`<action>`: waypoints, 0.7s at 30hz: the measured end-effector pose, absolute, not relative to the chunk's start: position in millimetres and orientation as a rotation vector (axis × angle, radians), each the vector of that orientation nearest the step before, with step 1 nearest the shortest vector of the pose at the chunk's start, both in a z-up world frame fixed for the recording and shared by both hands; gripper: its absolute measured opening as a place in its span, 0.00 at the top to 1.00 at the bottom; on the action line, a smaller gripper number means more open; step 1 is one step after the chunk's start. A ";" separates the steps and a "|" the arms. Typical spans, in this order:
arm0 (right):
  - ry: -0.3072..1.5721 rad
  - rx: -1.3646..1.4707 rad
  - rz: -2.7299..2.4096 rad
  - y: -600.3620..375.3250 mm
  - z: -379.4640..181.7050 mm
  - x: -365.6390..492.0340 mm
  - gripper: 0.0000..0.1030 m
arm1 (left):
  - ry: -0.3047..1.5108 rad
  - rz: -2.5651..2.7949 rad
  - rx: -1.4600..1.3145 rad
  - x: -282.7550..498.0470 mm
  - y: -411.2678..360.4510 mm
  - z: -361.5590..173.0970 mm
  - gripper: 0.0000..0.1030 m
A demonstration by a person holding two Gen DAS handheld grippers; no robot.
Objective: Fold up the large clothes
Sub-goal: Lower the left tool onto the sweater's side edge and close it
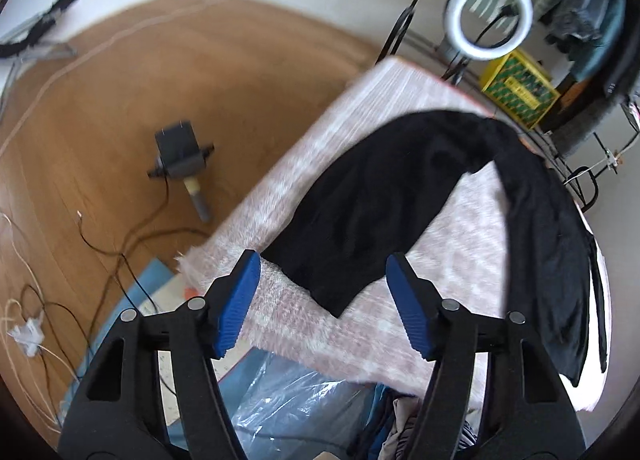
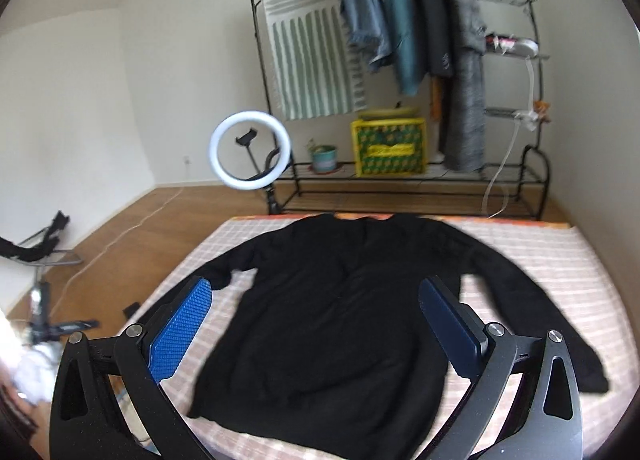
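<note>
We see one black long-sleeved sweater (image 2: 336, 320) spread flat on the pink-and-white checked blanket (image 2: 568, 272) that covers the low platform. In the right wrist view the whole garment shows: its neckline lies at the far edge, toward the black metal clothes rack (image 2: 532, 164), and its hem lies nearest us, so the long axis of the body runs from us straight away to the rack. Its two sleeves spread out to either side.

The left wrist view shows the sweater from its side. Only one sleeve and part of the body are in sight there, the sleeve stretching toward us with its cuff end (image 1: 340, 292) lying between the blue pads. This view alone shows the wooden floor (image 1: 200, 80) with a dark grey handheld device (image 1: 180, 152) lying on it, several thin cables (image 1: 120, 252), and the clear plastic bag (image 1: 296, 400) just below the blanket's edge.

Only the right wrist view shows the rack's hanging clothes, the yellow-and-green crate (image 2: 388, 148) and a small teal plant pot (image 2: 323, 158). One white ring light (image 2: 250, 150) appears in both views.

The left gripper (image 1: 322, 274) stands released, its two pads apart around the cuff without pressing it. The right gripper (image 2: 316, 298) is also released, wide, holding nothing, above the sweater's body.
</note>
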State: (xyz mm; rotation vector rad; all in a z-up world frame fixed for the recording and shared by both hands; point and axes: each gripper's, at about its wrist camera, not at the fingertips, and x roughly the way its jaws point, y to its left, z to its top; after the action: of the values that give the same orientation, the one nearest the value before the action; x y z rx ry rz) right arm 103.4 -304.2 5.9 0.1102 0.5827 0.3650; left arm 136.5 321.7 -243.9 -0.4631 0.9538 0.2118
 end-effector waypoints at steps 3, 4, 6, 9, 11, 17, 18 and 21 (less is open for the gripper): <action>0.652 0.190 0.425 -297.5 -13.5 125.1 0.00 | 0.990 0.238 -0.509 152.0 330.8 -272.7 0.34; 0.669 0.200 0.434 -294.9 -17.8 128.6 0.00 | 0.993 0.245 -0.518 157.3 334.8 -281.0 0.34; 0.697 0.197 0.444 -289.3 -26.7 135.4 0.00 | 1.006 0.263 -0.510 167.0 336.7 -292.6 0.34; 0.713 0.168 0.442 -283.3 -32.9 139.7 0.00 | 1.031 0.281 -0.509 177.7 335.6 -308.3 0.34; 0.720 0.152 0.441 -281.6 -34.9 143.1 0.00 | 1.042 0.275 -0.510 183.7 333.0 -314.6 0.34; 0.734 0.117 0.434 -280.3 -43.3 152.2 0.00 | 1.033 0.305 -0.381 197.6 312.1 -320.0 0.52; 0.736 0.117 0.435 -279.6 -43.9 154.4 0.00 | 1.029 0.293 -0.380 199.0 310.4 -319.6 0.65; 0.740 0.112 0.434 -276.7 -46.7 157.0 0.00 | 1.020 0.255 -0.417 203.0 310.4 -316.1 0.91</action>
State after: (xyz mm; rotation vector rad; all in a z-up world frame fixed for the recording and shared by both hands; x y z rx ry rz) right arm 157.0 -276.7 -46.7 0.1120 0.7399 0.4345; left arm 203.0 310.4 -316.1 -0.4174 1.0196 0.2553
